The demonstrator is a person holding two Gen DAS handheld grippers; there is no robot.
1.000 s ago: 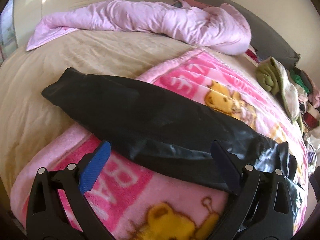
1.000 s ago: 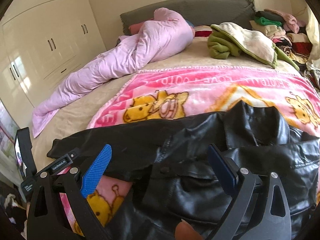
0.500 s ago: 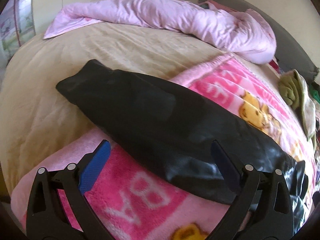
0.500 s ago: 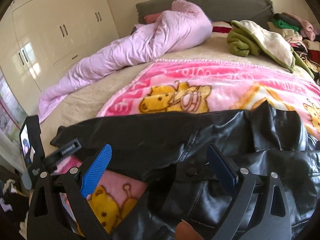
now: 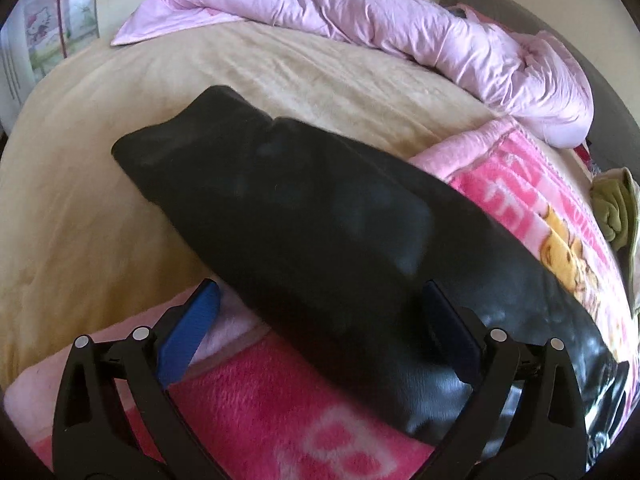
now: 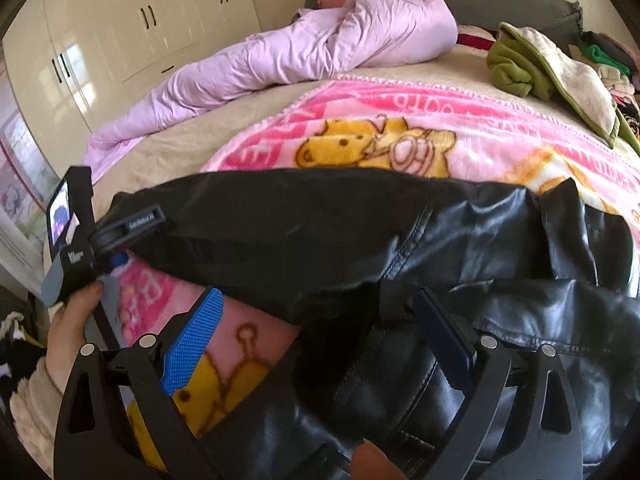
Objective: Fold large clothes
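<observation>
The beige bedspread (image 5: 100,184) lies bare left of the black jacket sleeve (image 5: 304,216), giving open room there. Farther back, a rolled lilac duvet (image 5: 400,28) blocks the way, and a green garment (image 6: 516,68) beside piled clothes (image 6: 608,60) crowds the right edge.

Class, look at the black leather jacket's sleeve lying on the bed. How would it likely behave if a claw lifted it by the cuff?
The sleeve would probably drape, not stay rigid: it already follows the bed's curve. Its glossy surface suggests it may slip between the pads. It looks thick, with broad creases, so the jacket is likely heavy for cloth.
</observation>
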